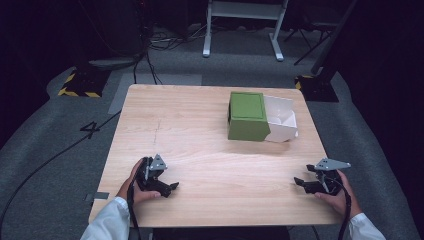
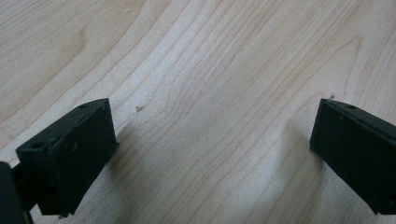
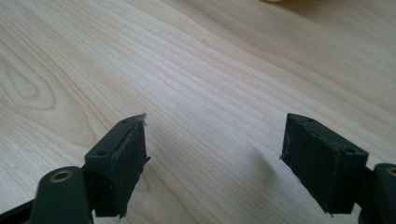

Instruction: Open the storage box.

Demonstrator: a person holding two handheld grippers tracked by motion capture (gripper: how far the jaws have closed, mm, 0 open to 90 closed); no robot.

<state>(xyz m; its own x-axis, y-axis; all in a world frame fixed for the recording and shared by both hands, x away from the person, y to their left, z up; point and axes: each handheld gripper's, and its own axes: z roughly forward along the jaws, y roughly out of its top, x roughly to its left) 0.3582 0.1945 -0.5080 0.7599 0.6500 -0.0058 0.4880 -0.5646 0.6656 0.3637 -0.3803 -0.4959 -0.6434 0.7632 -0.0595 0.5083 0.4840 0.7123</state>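
Note:
A green box (image 1: 247, 115) sits on the wooden table (image 1: 200, 135) toward the back right, with a white open carton (image 1: 281, 119) touching its right side. My left gripper (image 1: 171, 188) rests low over the front left of the table, held by a hand, and it is open. In the left gripper view its jaws stand wide apart over bare wood, the left gripper (image 2: 212, 140) holding nothing. My right gripper (image 1: 298, 182) lies near the front right edge, also open. In the right gripper view the right gripper (image 3: 215, 154) has only wood grain between its fingers.
The table's middle and left are bare wood. Beyond the table lies grey carpet with cables (image 1: 50, 160), a taped number mark (image 1: 90, 129), yellow-black striped bases (image 1: 80, 85) and a white frame's legs (image 1: 242, 30) at the back.

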